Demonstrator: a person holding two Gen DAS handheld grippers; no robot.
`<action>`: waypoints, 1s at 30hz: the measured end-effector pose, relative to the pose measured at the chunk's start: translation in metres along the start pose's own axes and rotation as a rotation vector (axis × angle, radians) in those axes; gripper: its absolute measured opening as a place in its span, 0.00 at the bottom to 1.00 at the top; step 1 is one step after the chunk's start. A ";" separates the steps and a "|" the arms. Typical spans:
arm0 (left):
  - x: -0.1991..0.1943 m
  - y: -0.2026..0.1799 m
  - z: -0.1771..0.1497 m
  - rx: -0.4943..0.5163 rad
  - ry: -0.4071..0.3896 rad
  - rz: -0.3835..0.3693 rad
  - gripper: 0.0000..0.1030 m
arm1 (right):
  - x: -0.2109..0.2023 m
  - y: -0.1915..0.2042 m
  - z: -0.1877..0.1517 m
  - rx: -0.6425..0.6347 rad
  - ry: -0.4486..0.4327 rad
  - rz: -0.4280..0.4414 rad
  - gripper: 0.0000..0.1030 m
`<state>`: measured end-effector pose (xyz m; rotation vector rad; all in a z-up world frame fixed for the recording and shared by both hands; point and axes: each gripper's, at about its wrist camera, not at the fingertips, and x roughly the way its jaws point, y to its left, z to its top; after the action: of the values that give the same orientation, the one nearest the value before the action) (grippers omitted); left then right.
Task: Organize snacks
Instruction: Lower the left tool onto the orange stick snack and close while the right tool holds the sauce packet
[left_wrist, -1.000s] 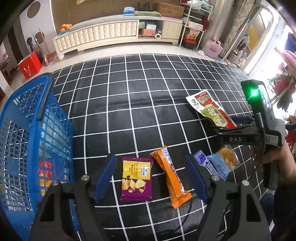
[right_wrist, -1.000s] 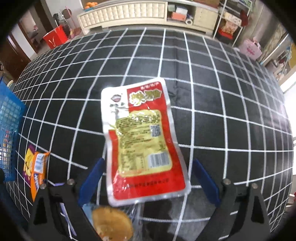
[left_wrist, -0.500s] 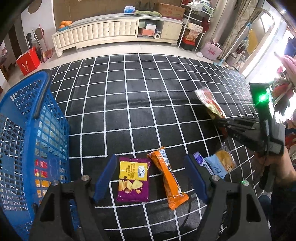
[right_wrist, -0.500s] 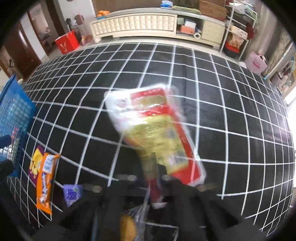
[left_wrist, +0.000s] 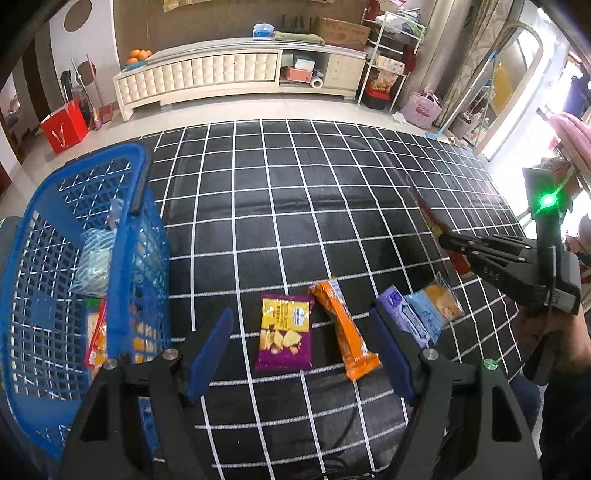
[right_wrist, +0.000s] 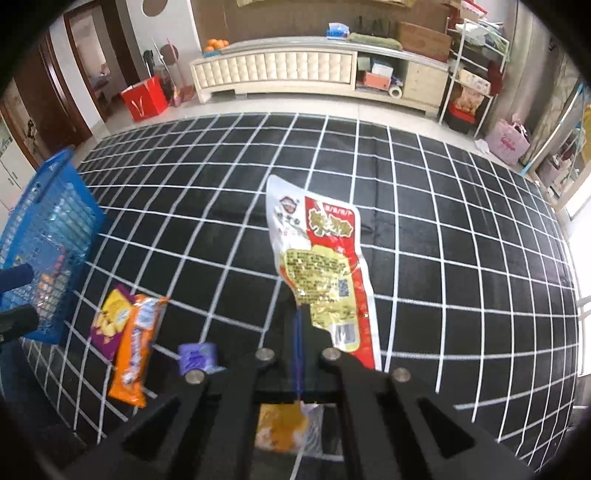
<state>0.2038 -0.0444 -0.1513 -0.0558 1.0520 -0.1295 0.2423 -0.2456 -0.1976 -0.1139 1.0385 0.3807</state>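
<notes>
Fingers of the right gripper (right_wrist: 301, 332) are clamped together on the lower edge of a red-and-white snack pouch (right_wrist: 321, 258), which now hangs clear of the black grid-patterned mat (right_wrist: 461, 240), standing up and forward from the closed jaws. A second ago the same pouch lay flat on the mat between spread fingers; half a second ago it was a blur in mid-lift. In the left wrist view it appears only as a thin, edge-on sliver above the right gripper's body, well apart from the blue basket (left_wrist: 140, 206) on the far left, where several packets already lie. The pick looks complete, and the carry across to the basket appears to be what remains for this item. Fingers of the left gripper (left_wrist: 310, 347) are spread wide and hold nothing, poised above a purple chip bag (left_wrist: 284, 336) and an orange bar (left_wrist: 345, 332), with a purple packet (left_wrist: 402, 314) and a clear-wrapped pastry (left_wrist: 441, 299) beside them; all four lie where they did before.
</notes>
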 end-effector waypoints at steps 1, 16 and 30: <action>-0.003 0.000 -0.003 0.000 0.001 -0.004 0.72 | -0.003 0.004 -0.002 -0.002 -0.006 0.000 0.01; -0.013 -0.013 -0.039 0.008 0.036 0.001 0.72 | -0.043 0.009 -0.029 -0.003 -0.063 0.019 0.01; 0.026 -0.075 -0.024 0.093 0.089 0.013 0.72 | -0.058 -0.012 -0.053 0.042 -0.089 0.009 0.01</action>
<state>0.1896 -0.1218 -0.1775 0.0419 1.1341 -0.1701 0.1770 -0.2863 -0.1756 -0.0536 0.9586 0.3690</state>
